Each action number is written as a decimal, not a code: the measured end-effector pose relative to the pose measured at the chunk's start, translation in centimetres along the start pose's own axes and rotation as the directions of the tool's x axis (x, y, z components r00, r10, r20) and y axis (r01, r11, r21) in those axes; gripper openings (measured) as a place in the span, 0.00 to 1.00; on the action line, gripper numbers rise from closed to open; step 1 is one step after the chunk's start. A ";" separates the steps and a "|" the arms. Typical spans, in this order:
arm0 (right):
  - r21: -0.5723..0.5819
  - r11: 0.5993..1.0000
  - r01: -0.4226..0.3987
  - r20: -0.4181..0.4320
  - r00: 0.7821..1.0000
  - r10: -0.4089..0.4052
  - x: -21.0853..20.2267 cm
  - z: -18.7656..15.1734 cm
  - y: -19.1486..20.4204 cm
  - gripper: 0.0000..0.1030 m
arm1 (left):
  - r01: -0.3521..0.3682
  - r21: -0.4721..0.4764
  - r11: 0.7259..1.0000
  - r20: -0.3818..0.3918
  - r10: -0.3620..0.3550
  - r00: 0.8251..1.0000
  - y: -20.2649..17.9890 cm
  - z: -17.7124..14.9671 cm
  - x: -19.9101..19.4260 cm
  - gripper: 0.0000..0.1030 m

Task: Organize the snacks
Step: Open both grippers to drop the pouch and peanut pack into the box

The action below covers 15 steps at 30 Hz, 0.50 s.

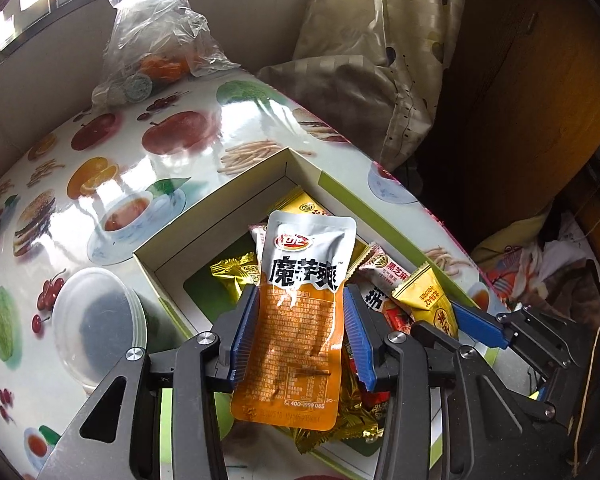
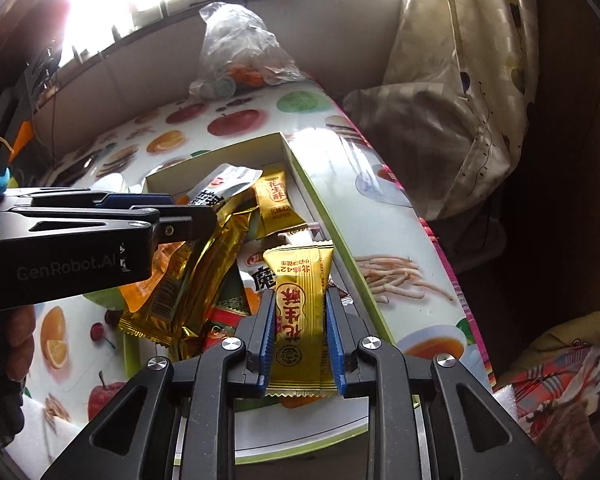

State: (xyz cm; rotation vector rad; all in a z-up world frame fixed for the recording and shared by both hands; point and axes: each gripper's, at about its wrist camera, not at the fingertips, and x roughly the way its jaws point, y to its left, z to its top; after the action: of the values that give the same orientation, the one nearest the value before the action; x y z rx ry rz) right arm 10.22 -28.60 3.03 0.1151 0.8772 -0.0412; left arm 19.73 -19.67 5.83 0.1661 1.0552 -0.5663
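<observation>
My left gripper point(image 1: 301, 300) is shut on a silver and orange snack pouch point(image 1: 304, 280) and holds it upright over the open cardboard box point(image 1: 236, 192). My right gripper point(image 2: 300, 300) is shut on a gold candy packet point(image 2: 300, 300), also over the box point(image 2: 324, 208). Several gold and red snack packets point(image 1: 236, 272) lie loose in the box. The right gripper point(image 1: 480, 324) shows at the right of the left wrist view with the gold packet point(image 1: 424, 296). The left gripper point(image 2: 160, 204) shows at the left of the right wrist view with the pouch point(image 2: 224, 184).
The box sits on a table with a fruit-print cover point(image 1: 112, 152). A clear plastic lid point(image 1: 96, 320) lies left of the box. A plastic bag with oranges point(image 1: 156, 44) stands at the table's far end. A curtain point(image 2: 460, 80) and bedding are off the table's right edge.
</observation>
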 end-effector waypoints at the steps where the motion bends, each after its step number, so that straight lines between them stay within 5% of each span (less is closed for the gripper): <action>1: 0.000 1.000 0.004 0.002 1.000 -0.004 0.1 0.0 0.0 0.21 | 0.004 -0.003 1.000 -0.005 -0.005 1.000 0.0 0.0 0.2 0.43; 15: -0.005 1.000 0.003 0.013 1.000 -0.002 0.2 -0.1 0.1 0.30 | 0.003 -0.009 1.000 -0.010 -0.003 1.000 -0.2 -0.2 0.7 0.48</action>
State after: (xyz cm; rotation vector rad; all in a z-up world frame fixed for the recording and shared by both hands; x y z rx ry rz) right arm 10.28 -28.53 2.80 0.1091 0.8645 -0.0421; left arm 19.74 -20.06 5.18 0.1594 1.0679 -0.5642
